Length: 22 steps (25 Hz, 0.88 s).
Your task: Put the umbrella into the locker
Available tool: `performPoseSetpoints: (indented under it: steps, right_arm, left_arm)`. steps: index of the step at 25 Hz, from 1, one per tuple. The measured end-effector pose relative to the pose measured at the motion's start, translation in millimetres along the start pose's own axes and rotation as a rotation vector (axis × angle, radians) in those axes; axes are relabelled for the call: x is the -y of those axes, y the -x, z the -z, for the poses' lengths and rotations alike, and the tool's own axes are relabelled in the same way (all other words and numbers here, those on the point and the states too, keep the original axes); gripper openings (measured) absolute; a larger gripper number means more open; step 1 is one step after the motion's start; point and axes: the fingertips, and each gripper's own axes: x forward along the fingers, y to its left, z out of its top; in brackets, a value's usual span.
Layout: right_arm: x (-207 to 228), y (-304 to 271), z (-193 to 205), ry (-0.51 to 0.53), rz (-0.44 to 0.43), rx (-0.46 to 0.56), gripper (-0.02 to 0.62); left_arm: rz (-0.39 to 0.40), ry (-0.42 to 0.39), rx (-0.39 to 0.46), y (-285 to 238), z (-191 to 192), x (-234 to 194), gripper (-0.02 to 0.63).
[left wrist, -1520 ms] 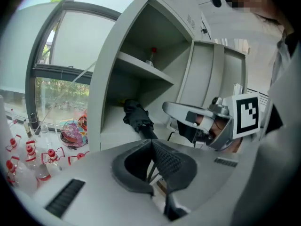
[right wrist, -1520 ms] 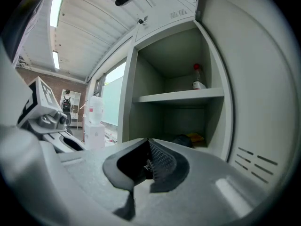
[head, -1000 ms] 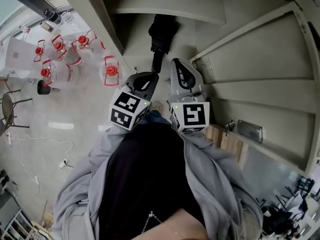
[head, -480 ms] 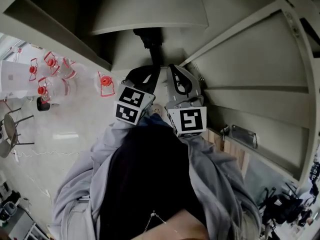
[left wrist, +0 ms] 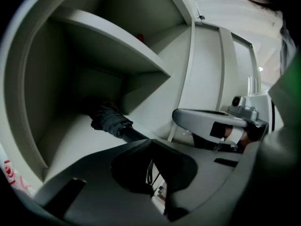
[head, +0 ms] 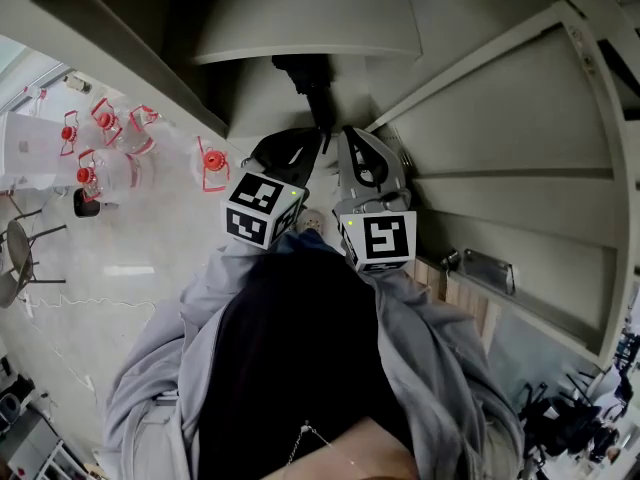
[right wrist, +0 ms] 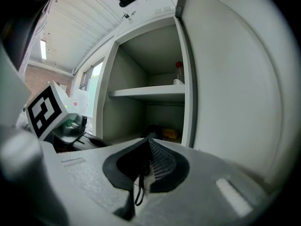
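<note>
- Umbrella, folded, black, lies in the locker, lower compartment;
- left gripper jaws closed, tips at its handle;
- right gripper jaws closed, empty.

Umbrella lies in the locker under the shelf; left tool and right tool side by side before it.
</note>
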Motion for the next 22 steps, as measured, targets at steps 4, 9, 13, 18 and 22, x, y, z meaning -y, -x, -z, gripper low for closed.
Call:
performPoseSetpoints:
  steps: [4, 9, 13, 18, 22]
  right_arm:
    - [0.8, 5.3, -8.8, 0.011, 0.008, 0.034, 0.003]
    - [-6.0, 15.5, -36.0, 0.016, 0.012, 0.114, 0.003]
    - [-13.5, 26.6, -60.3, 0.033, 0.007, 0.191, 0.003]
    - [-22.0, 43.4, -82.9, 0.072, 0.006, 0.246, 0.003]
    - [-24.8, 51.5, -88.7, 0.083, 0.012, 0.261, 0.003]
  left_arm:
    - [-0.095, -0.021, 0.14, 28.4, -26.2, -5.4, 0.006]
    - [-0.252, -0.068, 0.321, 75.9, -63.4, -9.6, 0.006]
    - [-0.324, -0.106, 0.422, 112.4, -83.3, -2.9, 0.006]
    - [-0.399, -0.134, 0.482, 145.6, -93.7, 0.7, 0.006]
    - [-0.413, -0.147, 0.491, 157.9, -97.3, 3.9, 0.006]
